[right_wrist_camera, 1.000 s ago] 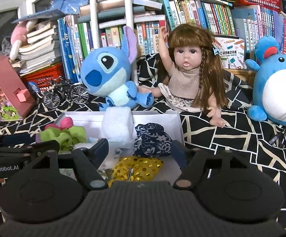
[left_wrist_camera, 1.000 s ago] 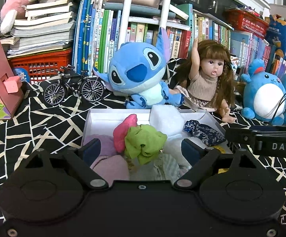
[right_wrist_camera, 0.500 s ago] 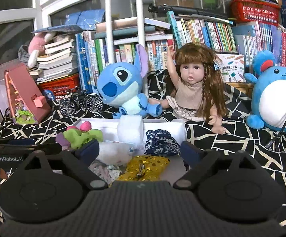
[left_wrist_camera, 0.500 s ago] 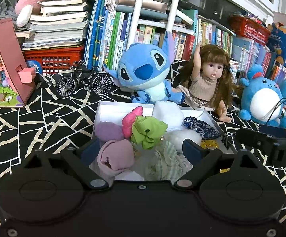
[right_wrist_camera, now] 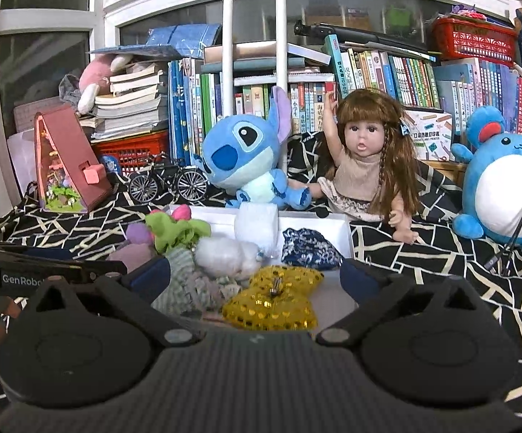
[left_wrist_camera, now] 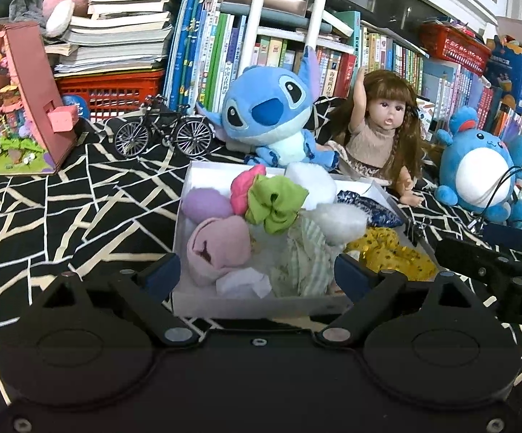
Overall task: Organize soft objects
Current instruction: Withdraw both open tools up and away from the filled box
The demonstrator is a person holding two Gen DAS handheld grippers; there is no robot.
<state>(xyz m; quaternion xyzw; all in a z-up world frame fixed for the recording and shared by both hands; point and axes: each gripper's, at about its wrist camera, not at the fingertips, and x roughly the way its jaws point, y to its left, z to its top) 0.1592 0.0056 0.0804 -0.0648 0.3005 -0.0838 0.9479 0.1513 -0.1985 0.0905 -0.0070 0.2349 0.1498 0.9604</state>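
The left tool (left_wrist_camera: 257,274) is spread and empty; the right tool (right_wrist_camera: 255,276), jaws opening, holds nothing. "GenRobo" is cut off there, and the white box (left_wrist_camera: 192,180) hides behind its soft pile.

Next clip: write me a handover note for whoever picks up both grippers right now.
Left gripper: open, nothing between its fingers, pointed at the near edge of the white box.
Right gripper: fingers opening, nothing gripped, above the gold sequin bow.
In the box: pink rolled sock, lilac sock ball, green scrunchie, white fluffy pieces, navy patterned pouch, striped cloth.
Done: the soft items sit in the box.
Left: cannot tell; perhaps tidying the pile.
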